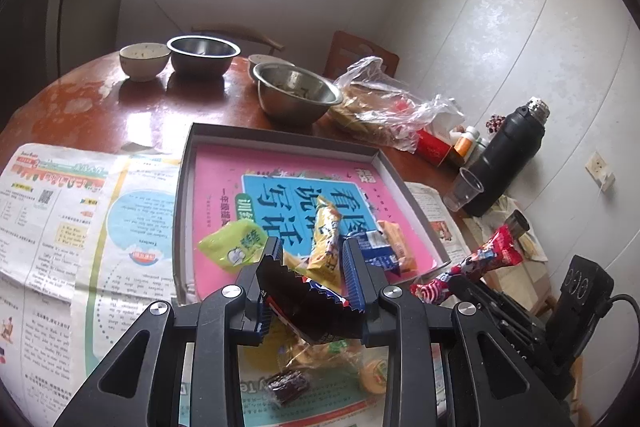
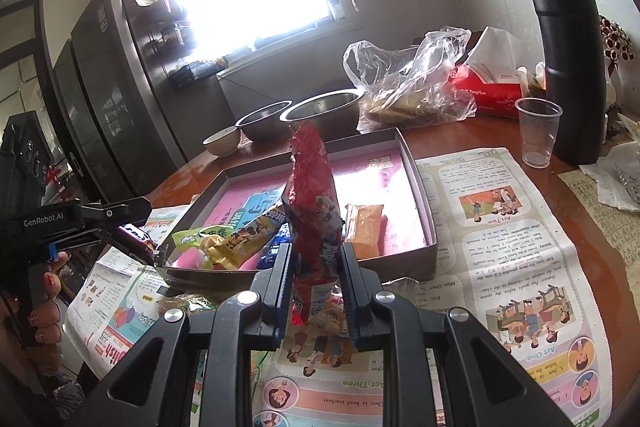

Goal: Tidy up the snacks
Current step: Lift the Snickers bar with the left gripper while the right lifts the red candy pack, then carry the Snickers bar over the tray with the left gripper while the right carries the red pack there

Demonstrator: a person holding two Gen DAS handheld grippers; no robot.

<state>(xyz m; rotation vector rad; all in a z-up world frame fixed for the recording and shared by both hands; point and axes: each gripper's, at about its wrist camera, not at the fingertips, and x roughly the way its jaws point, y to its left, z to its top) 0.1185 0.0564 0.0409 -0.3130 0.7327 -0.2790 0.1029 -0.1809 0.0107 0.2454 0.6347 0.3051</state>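
My left gripper (image 1: 312, 259) is shut on a dark brown and blue snack bar (image 1: 308, 303), held just over the near edge of a shallow grey box (image 1: 185, 187). A pink book lines the box. On it lie a green packet (image 1: 234, 245), a yellow packet (image 1: 326, 239), a blue packet (image 1: 376, 251) and an orange packet (image 1: 398, 247). My right gripper (image 2: 315, 259) is shut on a tall red snack packet (image 2: 310, 195), which stands upright before the box's (image 2: 420, 195) near wall. The left gripper's bar (image 2: 138, 233) shows at the left of the right wrist view.
Loose snacks, one a dark wrapped piece (image 1: 286, 385), lie on newspaper (image 2: 500, 227) under my grippers. Behind the box stand steel bowls (image 1: 296, 95), a ceramic bowl (image 1: 144, 61) and a plastic bag (image 2: 416, 79). At the right are a black flask (image 2: 568, 67), a clear cup (image 2: 538, 131) and a red tissue box (image 2: 492, 91).
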